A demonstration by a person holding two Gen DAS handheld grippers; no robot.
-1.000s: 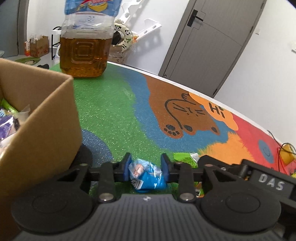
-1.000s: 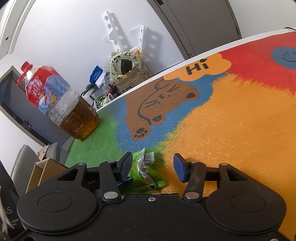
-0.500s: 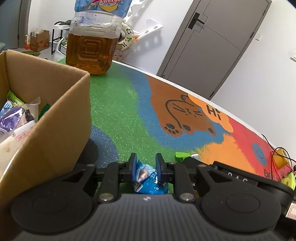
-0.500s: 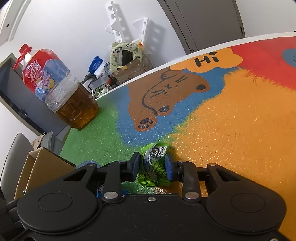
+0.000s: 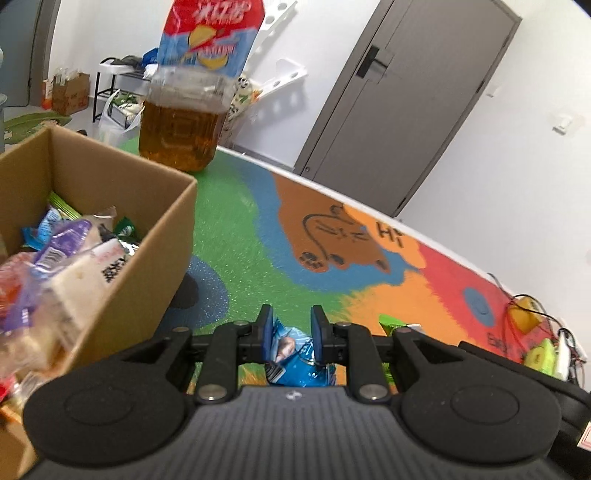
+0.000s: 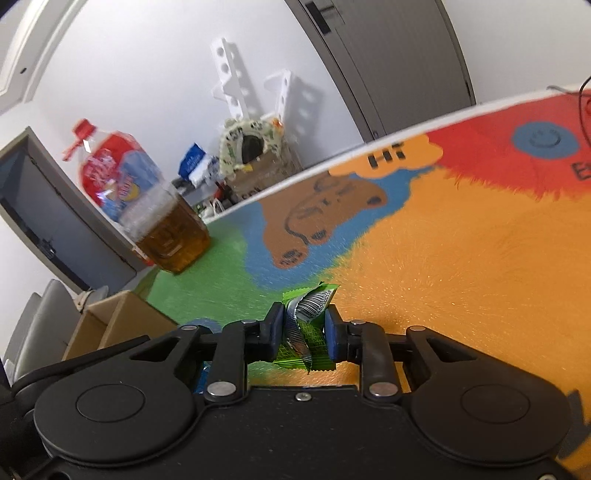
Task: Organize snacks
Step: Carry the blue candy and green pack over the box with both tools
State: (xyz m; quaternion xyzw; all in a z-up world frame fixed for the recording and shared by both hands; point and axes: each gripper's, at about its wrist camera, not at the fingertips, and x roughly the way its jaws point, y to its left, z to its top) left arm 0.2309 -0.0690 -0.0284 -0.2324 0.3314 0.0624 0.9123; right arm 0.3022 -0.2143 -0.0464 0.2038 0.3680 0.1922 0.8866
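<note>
"Hi" on mat (image 6: 480, 236), bottle label (image 5: 210, 33) perhaps Chinese

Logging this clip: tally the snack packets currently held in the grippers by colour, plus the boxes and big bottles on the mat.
Blue snack packet: 1, in left gripper
Green snack packet: 1, in right gripper
Cardboard box: 1
Large bottle: 1
Total: 4

Blurred by motion: snack packets (image 5: 55, 266) in the cardboard box (image 5: 155, 258), cut off at nine o'clock. Oil jug (image 5: 184, 122) cropped at twelve. Blue packet (image 5: 295, 358) half hidden behind the left gripper (image 5: 291, 325). Green packet's (image 6: 306, 332) print unreadable.
</note>
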